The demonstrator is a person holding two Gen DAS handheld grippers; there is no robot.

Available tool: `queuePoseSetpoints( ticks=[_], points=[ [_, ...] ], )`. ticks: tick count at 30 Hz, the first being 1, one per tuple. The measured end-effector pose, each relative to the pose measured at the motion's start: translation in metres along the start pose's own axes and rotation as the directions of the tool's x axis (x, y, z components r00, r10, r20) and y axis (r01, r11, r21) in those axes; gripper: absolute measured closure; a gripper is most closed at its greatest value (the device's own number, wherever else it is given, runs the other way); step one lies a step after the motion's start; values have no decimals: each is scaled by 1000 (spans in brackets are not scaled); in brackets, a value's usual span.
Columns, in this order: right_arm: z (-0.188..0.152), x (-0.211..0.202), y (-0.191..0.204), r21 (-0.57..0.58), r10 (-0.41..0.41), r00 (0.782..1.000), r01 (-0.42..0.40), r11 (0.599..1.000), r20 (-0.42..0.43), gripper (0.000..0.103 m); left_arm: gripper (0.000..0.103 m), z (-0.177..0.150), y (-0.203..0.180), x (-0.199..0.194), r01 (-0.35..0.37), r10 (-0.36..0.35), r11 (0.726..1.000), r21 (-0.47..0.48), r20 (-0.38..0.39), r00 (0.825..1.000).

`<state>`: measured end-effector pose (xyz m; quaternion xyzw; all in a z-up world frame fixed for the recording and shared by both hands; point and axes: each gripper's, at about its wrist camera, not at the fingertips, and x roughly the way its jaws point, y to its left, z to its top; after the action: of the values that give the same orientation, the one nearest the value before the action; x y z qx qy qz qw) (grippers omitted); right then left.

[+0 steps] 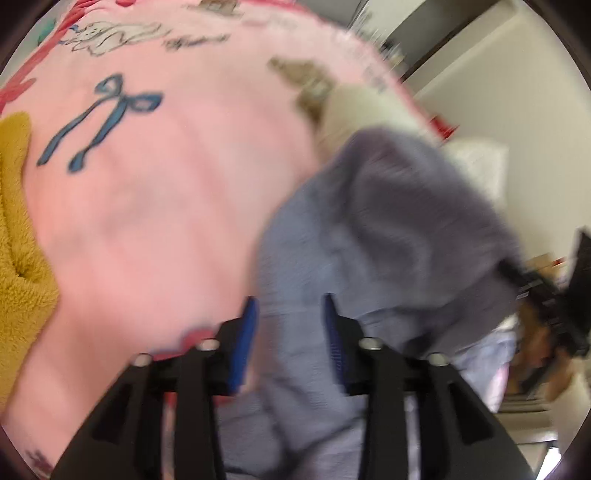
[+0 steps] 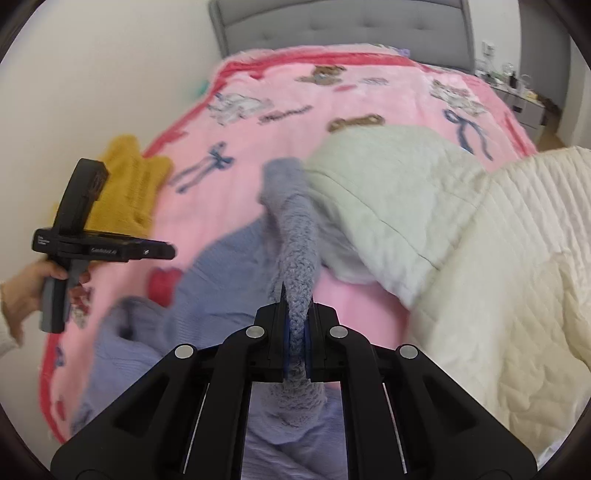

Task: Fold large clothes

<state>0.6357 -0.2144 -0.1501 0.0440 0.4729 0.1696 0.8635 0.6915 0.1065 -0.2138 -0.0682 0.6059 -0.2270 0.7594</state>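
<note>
A lavender-grey knitted garment [image 2: 221, 266] lies on the pink blanket [image 2: 332, 99] of a bed. My right gripper [image 2: 296, 314] is shut on a fuzzy grey-blue part of the garment [image 2: 295, 236] and holds it raised above the bed. My left gripper [image 1: 290, 314] is open and empty, its blue pads just over the garment's lavender cloth [image 1: 369, 221]. The left gripper also shows at the left of the right wrist view [image 2: 162, 253], held in a hand. The left wrist view is blurred.
A mustard fleece garment [image 2: 129, 184] lies at the bed's left edge. A pale green quilt [image 2: 388, 184] and a cream quilt [image 2: 517, 277] are piled on the right. A grey headboard [image 2: 340, 26] and a nightstand [image 2: 524, 103] stand behind.
</note>
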Motion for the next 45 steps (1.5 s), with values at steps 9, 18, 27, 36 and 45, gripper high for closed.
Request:
queuePoseSetpoints(
  ticks=[9,18,27,36,45],
  points=[
    [-6,21,-31,61,-35,999,37,997,-25,97,6,9,11,39,12,-6,996,-88,71,997],
    [-12,37,-45,89,-32,999,35,995,-35,97,7,11,-23,78,-127,127,991,30,-2,992],
    [-16,43,-47,89,-30,999,33,996,-35,96,91,-4,-10,63,-107,107,994,-9,86,991],
    [-17,34,-38,94,-13,1000,11,995,19,97,98,-15,-35,24,-1,-14,998,66,215,977],
    [-25,-37,-16,-2,80,981,-81,997,179,98,98,-62,-48,-42,135,-197,967,218,294,935]
  ],
)
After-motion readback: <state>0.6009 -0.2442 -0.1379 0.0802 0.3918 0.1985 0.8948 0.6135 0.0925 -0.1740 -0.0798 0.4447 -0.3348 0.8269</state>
